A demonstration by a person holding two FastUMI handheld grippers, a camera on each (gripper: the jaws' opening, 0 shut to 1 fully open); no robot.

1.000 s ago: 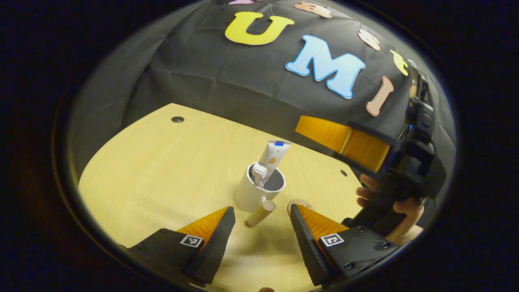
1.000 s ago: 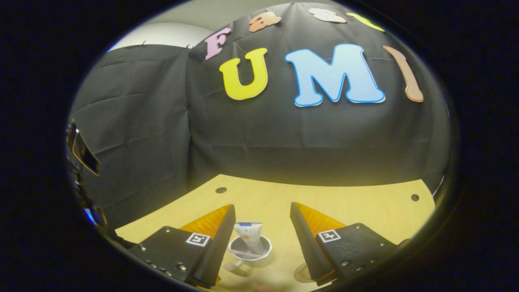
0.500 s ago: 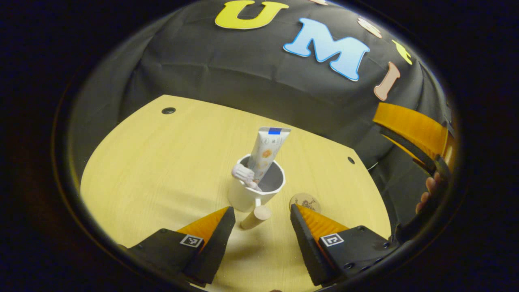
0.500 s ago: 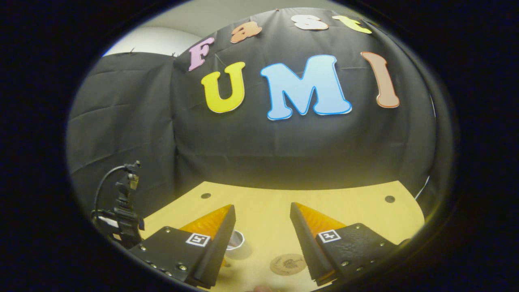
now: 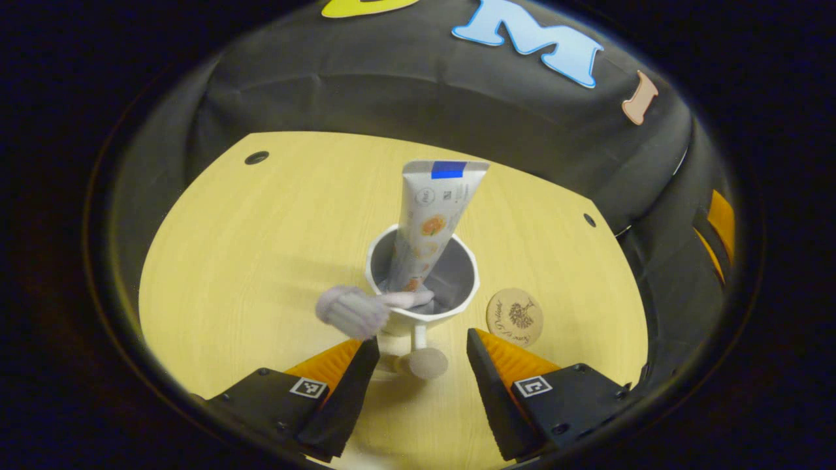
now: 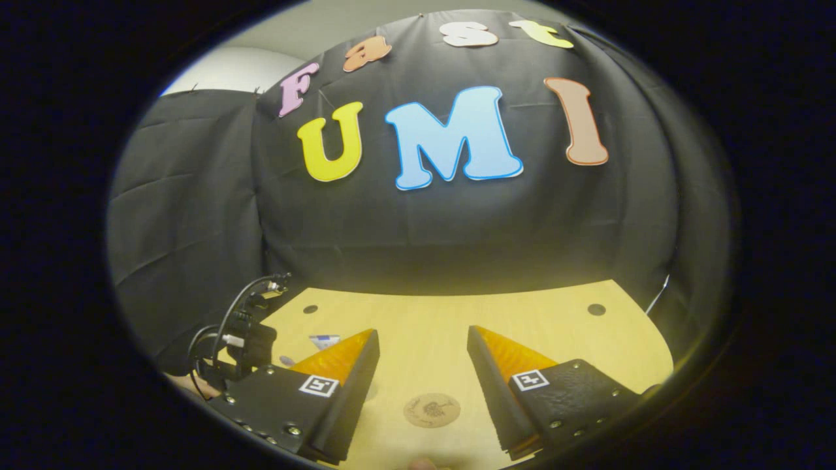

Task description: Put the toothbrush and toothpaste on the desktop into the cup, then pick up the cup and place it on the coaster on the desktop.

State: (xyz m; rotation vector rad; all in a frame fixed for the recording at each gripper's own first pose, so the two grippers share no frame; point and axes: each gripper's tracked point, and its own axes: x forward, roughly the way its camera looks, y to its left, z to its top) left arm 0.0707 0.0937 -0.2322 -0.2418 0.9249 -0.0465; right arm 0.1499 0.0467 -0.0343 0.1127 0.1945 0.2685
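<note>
I am holding my left gripper (image 5: 418,365) wide open and empty around the white cup's handle (image 5: 421,358); toothpaste tube (image 5: 432,222) and toothbrush (image 5: 366,308) are standing inside, coaster (image 5: 514,316) just beside.

wall: black creased cloth (image 6: 424,228) across the upper and middle frame of both views | beyond it: pale plain wall (image 6: 228,65) at upper left of the right gripper view | furniture: light wood-grain desktop (image 5: 261,248) with curved far edge, small dark round holes (image 5: 257,157) near its corners | light: warm, dim at the edges
</note>
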